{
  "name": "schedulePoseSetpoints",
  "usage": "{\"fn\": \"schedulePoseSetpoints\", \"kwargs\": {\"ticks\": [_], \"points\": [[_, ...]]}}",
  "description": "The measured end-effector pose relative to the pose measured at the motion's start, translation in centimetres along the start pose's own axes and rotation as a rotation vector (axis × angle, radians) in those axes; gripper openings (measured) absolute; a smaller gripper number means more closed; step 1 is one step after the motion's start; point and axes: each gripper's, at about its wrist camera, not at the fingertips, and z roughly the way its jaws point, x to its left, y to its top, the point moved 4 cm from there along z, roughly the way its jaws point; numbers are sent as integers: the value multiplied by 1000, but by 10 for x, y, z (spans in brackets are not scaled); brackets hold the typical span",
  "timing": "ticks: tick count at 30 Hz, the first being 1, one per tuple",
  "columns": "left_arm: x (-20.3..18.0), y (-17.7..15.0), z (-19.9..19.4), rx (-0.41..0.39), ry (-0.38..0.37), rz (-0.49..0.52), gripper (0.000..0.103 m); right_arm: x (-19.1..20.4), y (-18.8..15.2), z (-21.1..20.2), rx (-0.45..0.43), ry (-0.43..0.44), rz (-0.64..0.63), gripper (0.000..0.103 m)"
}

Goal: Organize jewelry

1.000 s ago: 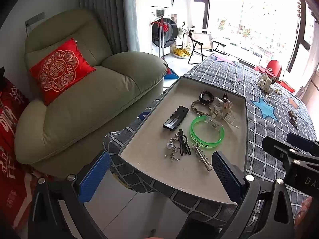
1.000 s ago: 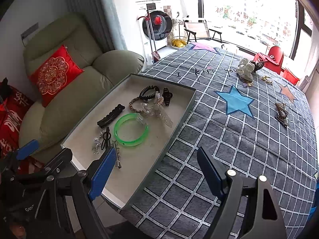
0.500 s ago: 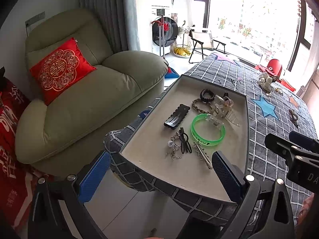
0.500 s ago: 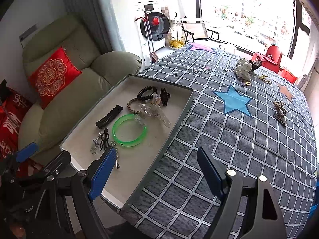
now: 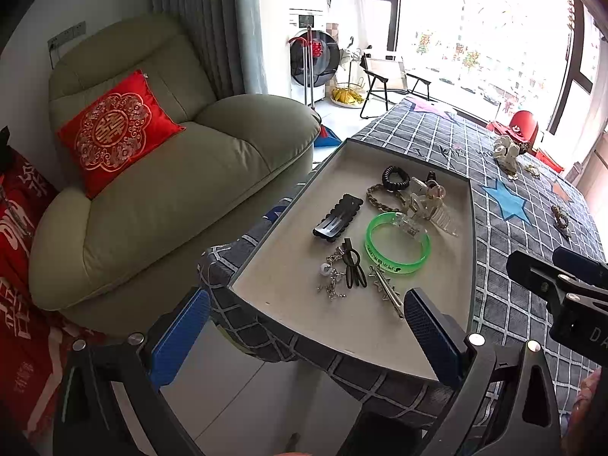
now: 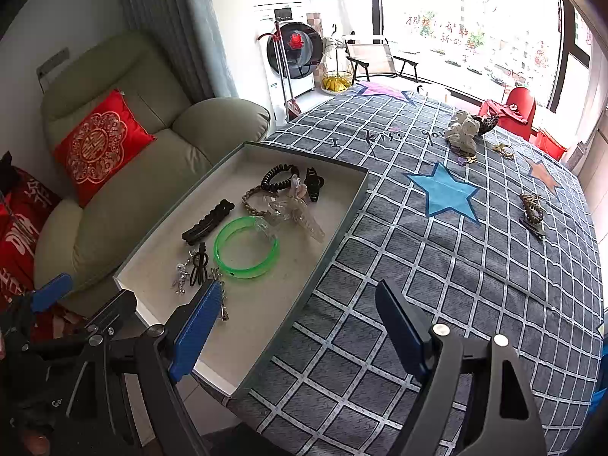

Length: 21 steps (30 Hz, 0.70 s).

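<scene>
we hold both grippers short of the shallow grey rectangular tray (image 5: pixel 472 250) (image 6: pixel 342 224), which sits at the edge of a bed under a dark grey grid-pattern blanket with blue stars (image 6: pixel 437 266). our left gripper (image 5: pixel 304 332) has its blue-padded jaws spread wide apart and empty, hovering at the tray's near end. our right gripper (image 6: pixel 300 326) is also wide apart and holds nothing, its left pad above the tray's near corner and its right pad over the blanket beside the tray.

inside the tray lie a translucent green plastic bangle (image 5: pixel 397 242) (image 6: pixel 246 247), a black flat hair clip (image 5: pixel 338 218) (image 6: pixel 208 221) just beside it, a black coiled hair tie (image 5: pixel 395 178) (image 6: pixel 276 176) toward the far end, a clear plastic claw clip (image 5: pixel 429 205) touching the bangle, and a silver star hairpin (image 5: pixel 385 289) nearest our left gripper.

well away from the tray, a dark beaded bracelet (image 6: pixel 532 209) rests on the blanket, and an olive green armchair (image 5: pixel 159 190) with a red embroidered cushion (image 5: pixel 114 133) stands beside the bed.
</scene>
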Motion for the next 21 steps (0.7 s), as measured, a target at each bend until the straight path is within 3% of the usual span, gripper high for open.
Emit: {"fn": "schedulePoseSetpoints", "kwargs": {"ticks": [21], "points": [[1, -3, -5, -3, -3, -2, 103, 1, 0, -1, -3, -3, -3, 85]]}}
